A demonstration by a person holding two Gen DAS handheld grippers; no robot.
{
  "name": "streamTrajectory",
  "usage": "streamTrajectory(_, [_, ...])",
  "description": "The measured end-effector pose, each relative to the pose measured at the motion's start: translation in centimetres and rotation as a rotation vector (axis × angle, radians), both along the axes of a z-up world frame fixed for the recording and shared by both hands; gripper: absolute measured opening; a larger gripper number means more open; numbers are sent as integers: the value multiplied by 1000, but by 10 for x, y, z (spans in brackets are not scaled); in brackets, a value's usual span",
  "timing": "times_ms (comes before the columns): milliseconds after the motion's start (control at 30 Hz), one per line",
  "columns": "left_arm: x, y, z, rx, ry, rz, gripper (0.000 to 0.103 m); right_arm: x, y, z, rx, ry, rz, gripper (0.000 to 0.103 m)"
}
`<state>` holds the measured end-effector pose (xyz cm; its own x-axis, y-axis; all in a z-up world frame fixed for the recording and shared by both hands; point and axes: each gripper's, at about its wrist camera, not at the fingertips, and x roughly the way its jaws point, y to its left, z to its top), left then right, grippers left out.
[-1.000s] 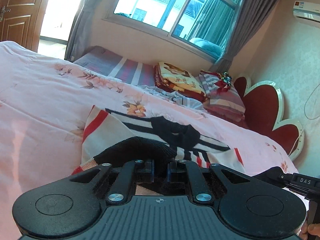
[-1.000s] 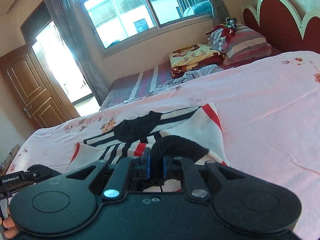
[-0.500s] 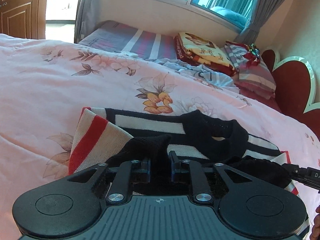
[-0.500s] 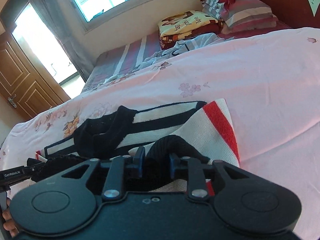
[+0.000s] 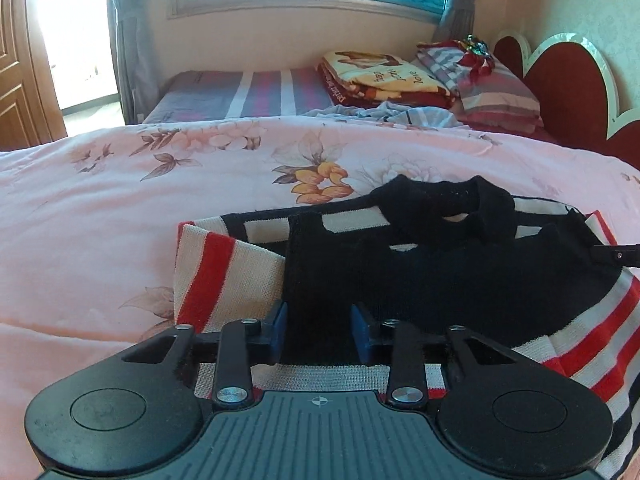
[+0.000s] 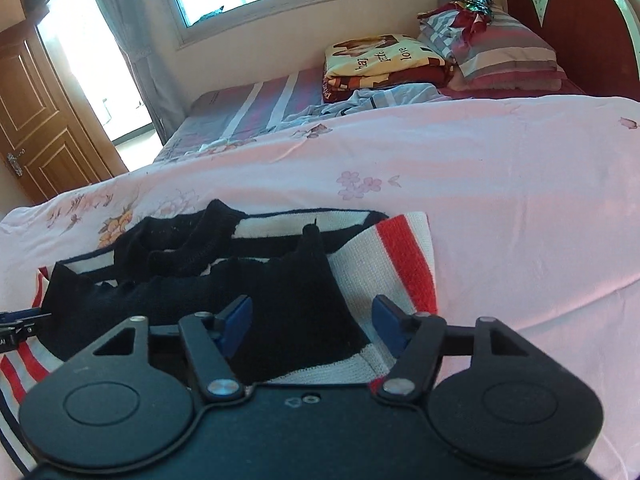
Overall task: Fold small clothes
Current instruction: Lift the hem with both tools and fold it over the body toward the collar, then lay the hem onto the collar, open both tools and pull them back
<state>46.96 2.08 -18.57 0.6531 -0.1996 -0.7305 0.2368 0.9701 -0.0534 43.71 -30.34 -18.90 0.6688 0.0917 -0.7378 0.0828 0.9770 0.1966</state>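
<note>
A small knit sweater (image 5: 420, 276) with black, white and red stripes lies on the pink floral bedspread (image 5: 120, 200). Its black hem is folded up over the body toward the black collar (image 5: 448, 208). My left gripper (image 5: 319, 330) is open, its blue pads either side of the folded black edge at the sweater's left. In the right wrist view the sweater (image 6: 280, 292) lies the same way, and my right gripper (image 6: 316, 326) is open wide over its right part. Neither gripper holds the cloth.
Folded blankets (image 5: 380, 76) and striped pillows (image 5: 492, 88) are stacked at the far side by the red headboard (image 5: 568, 80). A crumpled light garment (image 5: 400, 114) lies beside them. A wooden door (image 6: 48, 128) stands at the left.
Both grippers carried the black hem forward over the sweater, laid it down near the collar, and opened, letting go of the cloth.
</note>
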Motion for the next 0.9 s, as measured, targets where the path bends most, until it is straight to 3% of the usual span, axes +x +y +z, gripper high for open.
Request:
streamTrajectory(100, [-5, 0, 0, -5, -1, -4, 6, 3, 6, -2, -17, 6, 33, 44])
streamTrajectory(133, [-6, 0, 1, -16, 2, -12, 4, 5, 7, -2, -19, 9, 38, 41])
streamTrajectory(200, [-9, -3, 1, -9, -7, -28, 3, 8, 7, -3, -40, 16, 35, 17])
streamTrajectory(300, [-14, -5, 4, 2, -56, -1, 0, 7, 1, -2, -20, -6, -2, 6])
streamTrajectory(433, [-11, 4, 22, -21, -145, 76, 0, -1, -3, 21, -9, -113, -26, 6])
streamTrajectory(567, [5, 12, 31, -40, -153, 114, 0, 1, 3, 38, -82, -178, -2, 5])
streamTrajectory(667, [8, 14, 25, -90, -73, 49, 0, 8, 4, 26, -85, -106, 8, 6])
streamTrajectory(733, [2, 7, 19, -38, -66, 2, 1, 10, -1, 13, -41, -52, 14, 14])
streamTrajectory(767, [-2, 6, 17, -17, -64, -18, 1, 8, -3, 9, -31, -41, 12, 27])
streamTrajectory(833, [-4, 5, 12, -3, -45, -36, 7, 6, -7, 2, -11, -16, 1, 40])
streamTrajectory(867, [-4, 6, 9, 1, -35, -34, 29, 4, -8, 0, -5, -10, -6, 48])
streamTrajectory(900, [-3, 6, 8, 12, -34, -20, 68, 4, -9, -1, -2, -11, -7, 49])
